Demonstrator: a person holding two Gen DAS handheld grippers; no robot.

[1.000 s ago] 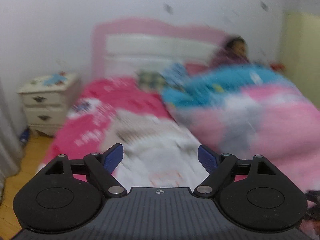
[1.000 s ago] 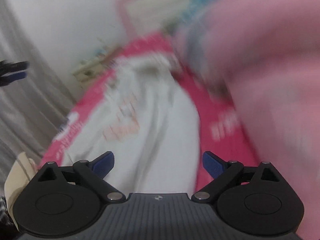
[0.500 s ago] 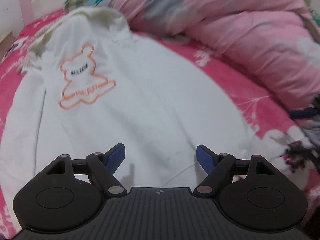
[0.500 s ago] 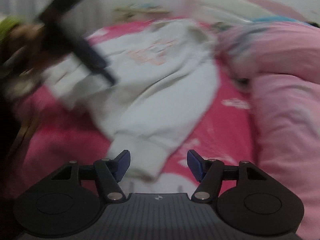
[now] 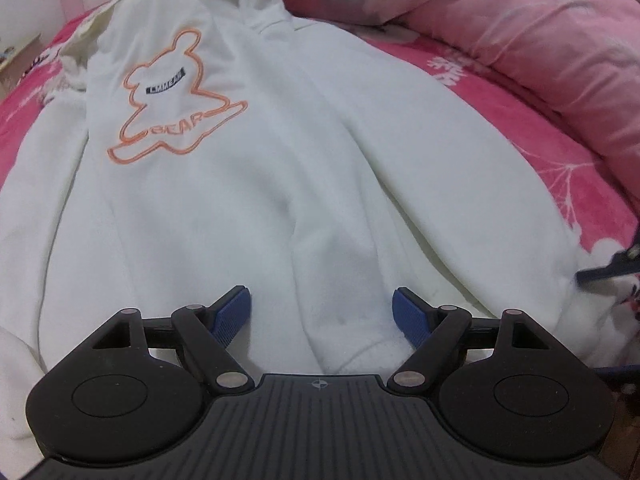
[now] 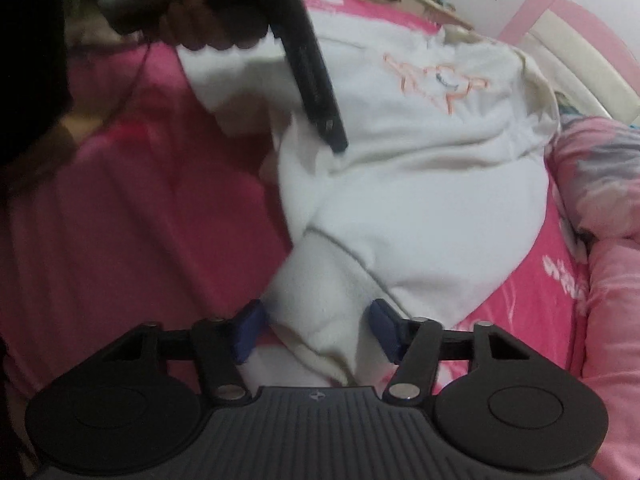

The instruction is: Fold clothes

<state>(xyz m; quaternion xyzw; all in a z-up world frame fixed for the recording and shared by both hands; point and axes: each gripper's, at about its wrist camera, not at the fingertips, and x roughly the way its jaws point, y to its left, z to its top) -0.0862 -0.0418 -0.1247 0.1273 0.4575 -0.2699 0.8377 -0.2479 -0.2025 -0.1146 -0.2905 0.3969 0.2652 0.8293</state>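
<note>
Sweatshirt spread on the bed, both claws at its lower end

Here's the white sweatshirt [image 5: 256, 184], lying across the pink bedsheet [image 5: 532, 136], its orange bear outline [image 5: 168, 100] up at 10 o'clock in the left wrist view. The left gripper [image 5: 322, 316] sits low over the hem, blue fingers [image 5: 234, 314] spread wide, fabric between them but nothing pinched. A rumpled pink quilt [image 5: 532, 40] fills 1 to 2 o'clock. Over to the right wrist view: the right gripper [image 6: 316, 330] straddles the sleeve cuff [image 6: 320, 300], fingers parted on either side, the cuff between them; whether the pads touch it I cannot tell. At 11 o'clock, a hand [image 6: 208, 20], blurred, holding the other tool.
</note>
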